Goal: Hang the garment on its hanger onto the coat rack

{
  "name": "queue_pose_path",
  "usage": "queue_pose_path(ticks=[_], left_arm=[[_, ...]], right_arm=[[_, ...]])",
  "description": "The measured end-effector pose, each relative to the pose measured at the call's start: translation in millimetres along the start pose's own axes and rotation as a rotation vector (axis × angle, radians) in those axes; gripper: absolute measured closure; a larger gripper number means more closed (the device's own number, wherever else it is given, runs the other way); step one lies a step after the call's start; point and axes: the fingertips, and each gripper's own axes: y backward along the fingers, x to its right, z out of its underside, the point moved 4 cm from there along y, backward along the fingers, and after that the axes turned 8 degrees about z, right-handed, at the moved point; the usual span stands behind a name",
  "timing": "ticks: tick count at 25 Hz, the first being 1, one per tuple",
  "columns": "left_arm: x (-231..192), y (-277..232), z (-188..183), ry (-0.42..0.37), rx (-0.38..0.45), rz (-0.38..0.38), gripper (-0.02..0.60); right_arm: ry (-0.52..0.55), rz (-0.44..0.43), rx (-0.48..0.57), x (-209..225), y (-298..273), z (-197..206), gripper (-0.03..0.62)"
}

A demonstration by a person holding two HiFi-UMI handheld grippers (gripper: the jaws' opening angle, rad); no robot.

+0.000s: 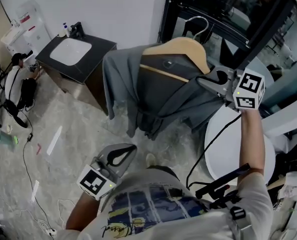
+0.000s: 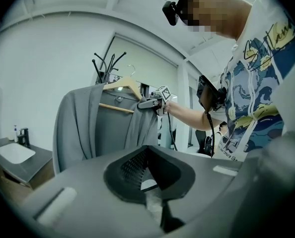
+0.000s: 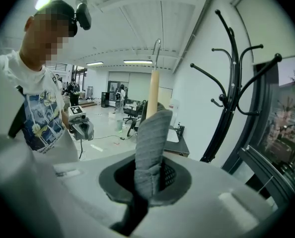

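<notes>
A grey garment point(image 1: 153, 94) hangs on a wooden hanger point(image 1: 181, 51) with a metal hook point(image 1: 198, 24), held up in the air. My right gripper point(image 1: 206, 81) is shut on the garment's cloth at the hanger's right shoulder; in the right gripper view the grey fabric point(image 3: 150, 148) is pinched between the jaws with the hanger point(image 3: 153, 90) rising above. The black coat rack point(image 3: 232, 83) stands just right of it, its prongs free. My left gripper point(image 1: 128, 151) is low near the person's body, shut and holding nothing. From there the garment point(image 2: 108, 128) shows in front of the rack point(image 2: 105, 66).
A dark cabinet with a white sink point(image 1: 71, 51) stands at the left wall. A white round table point(image 1: 228, 149) is under my right arm. A black window frame point(image 1: 228, 29) runs behind the rack. A person point(image 1: 16, 81) sits at the far left; cables lie on the floor.
</notes>
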Motion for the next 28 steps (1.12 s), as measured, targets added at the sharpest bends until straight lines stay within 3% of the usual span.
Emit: queue_pose_path(ticks=[12, 28], left_arm=[[-43.0, -72.5, -4.0, 0.019, 0.017, -0.102, 0.577], [-59.0, -90.9, 0.8, 0.05, 0.005, -0.191, 0.577]], right_arm=[[0.027, -0.045, -0.04, 121.7, -31.9, 23.0, 0.585], [-0.028, -0.095, -0.088, 185.5, -88.0, 72.9, 0.585]])
